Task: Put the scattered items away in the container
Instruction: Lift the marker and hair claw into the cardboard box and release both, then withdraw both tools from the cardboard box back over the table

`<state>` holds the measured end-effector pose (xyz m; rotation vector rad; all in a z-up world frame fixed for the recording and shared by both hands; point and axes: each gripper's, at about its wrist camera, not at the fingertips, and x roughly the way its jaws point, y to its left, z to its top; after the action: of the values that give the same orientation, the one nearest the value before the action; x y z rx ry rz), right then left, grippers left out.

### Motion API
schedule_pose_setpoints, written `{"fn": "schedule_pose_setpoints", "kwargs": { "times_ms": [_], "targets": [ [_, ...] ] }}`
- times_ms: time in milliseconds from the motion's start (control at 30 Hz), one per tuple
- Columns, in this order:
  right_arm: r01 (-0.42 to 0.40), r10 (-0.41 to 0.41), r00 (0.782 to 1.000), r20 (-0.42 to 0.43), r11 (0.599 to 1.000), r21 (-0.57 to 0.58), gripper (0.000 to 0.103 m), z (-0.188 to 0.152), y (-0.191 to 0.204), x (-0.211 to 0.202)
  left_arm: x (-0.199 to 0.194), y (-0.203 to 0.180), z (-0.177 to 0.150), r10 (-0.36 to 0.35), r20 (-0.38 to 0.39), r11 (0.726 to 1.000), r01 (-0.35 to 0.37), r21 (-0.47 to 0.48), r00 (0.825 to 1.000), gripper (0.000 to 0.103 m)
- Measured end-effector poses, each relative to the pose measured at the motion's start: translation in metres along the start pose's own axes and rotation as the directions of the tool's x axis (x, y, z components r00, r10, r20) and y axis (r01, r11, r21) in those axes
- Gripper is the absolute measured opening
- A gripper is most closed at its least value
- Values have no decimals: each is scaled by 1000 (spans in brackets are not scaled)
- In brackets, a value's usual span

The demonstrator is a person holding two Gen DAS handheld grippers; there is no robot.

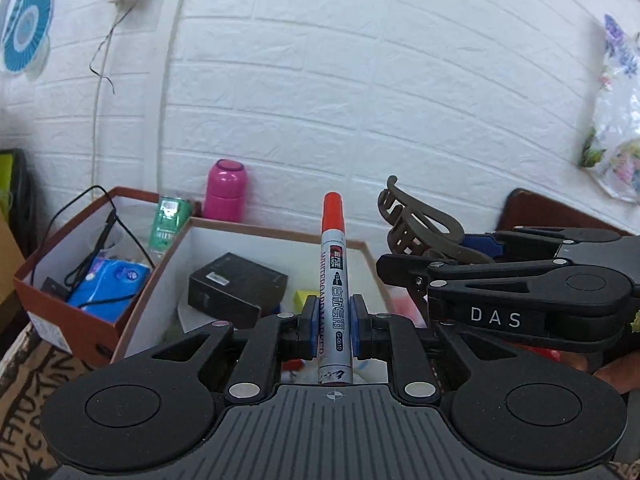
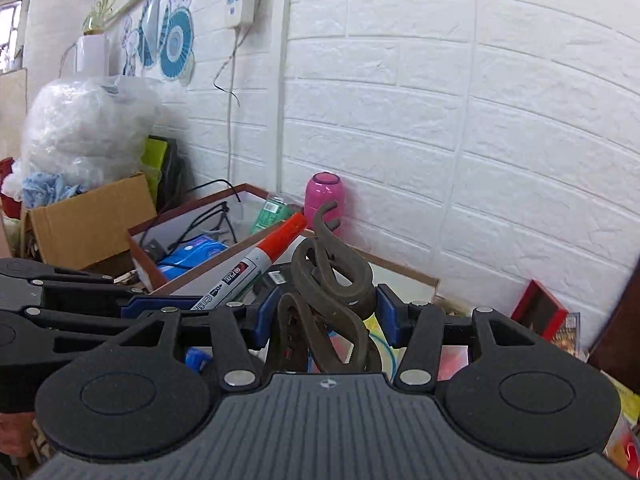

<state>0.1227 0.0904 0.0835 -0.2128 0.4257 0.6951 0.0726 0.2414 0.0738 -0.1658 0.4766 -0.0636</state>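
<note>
My left gripper (image 1: 335, 322) is shut on a whiteboard marker (image 1: 335, 280) with a red cap, which points up and forward between the blue pads. My right gripper (image 2: 326, 312) is shut on a brown hair claw clip (image 2: 332, 292); from the left wrist view the clip (image 1: 420, 228) sticks out of that gripper (image 1: 404, 270) at the right. Both grippers hover side by side over a white-lined cardboard box (image 1: 160, 280) that holds a black box (image 1: 236, 288) and other small items. In the right wrist view the marker (image 2: 256, 258) crosses in from the left.
A second brown box (image 1: 60, 280) with cables and a blue tissue pack (image 1: 112, 284) sits at the left. A pink bottle (image 1: 226, 192) and a green bottle (image 1: 170, 220) stand by the white brick wall. A cardboard carton (image 2: 88, 220) and a plastic bag (image 2: 88, 128) are farther left.
</note>
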Motion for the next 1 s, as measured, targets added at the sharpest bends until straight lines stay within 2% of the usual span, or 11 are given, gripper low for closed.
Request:
{"fn": "schedule_pose_setpoints", "kwargs": {
  "times_ms": [300, 333, 433, 533, 567, 600, 633, 733, 800, 1000],
  "targets": [
    [43, -44, 997, -69, 999, -20, 57, -4, -30, 87, 96, 29, 10, -38, -111, 999, 37, -9, 993, 11],
    [49, -51, 996, -79, 998, -27, 57, -6, -33, 94, 105, 31, 10, -46, -119, 999, 45, -16, 992, 5],
    [59, -62, 994, -91, 998, -32, 58, -11, -40, 113, 127, 35, 10, -47, -139, 999, 43, -26, 989, 5],
    [87, -93, 990, -102, 995, -57, 65, -16, -46, 131, 141, 39, 5, 8, -165, 1000, -11, -21, 986, 40],
    [117, -123, 986, -108, 991, -65, 78, -18, -48, 134, 142, 42, 2, 22, -167, 999, -27, -27, 986, 60],
    [145, -152, 983, -105, 987, -71, 83, -20, -50, 135, 141, 46, 0, 26, -161, 999, -32, -36, 987, 72],
    [156, -162, 982, -98, 985, -70, 84, -23, -54, 134, 138, 50, -2, 31, -153, 998, -39, -51, 988, 89],
    [133, -133, 984, -116, 991, -10, 92, -26, -64, 130, 126, 61, 1, 29, -110, 988, -45, -148, 994, 96],
    [131, -131, 981, -140, 991, -10, 95, -29, -63, 129, 121, 65, 4, 15, -123, 981, -38, -188, 992, 102],
    [88, -95, 984, -150, 995, -50, 101, -31, -46, 111, 106, 50, 1, 20, -152, 986, -45, -161, 988, 103]
  ]
}}
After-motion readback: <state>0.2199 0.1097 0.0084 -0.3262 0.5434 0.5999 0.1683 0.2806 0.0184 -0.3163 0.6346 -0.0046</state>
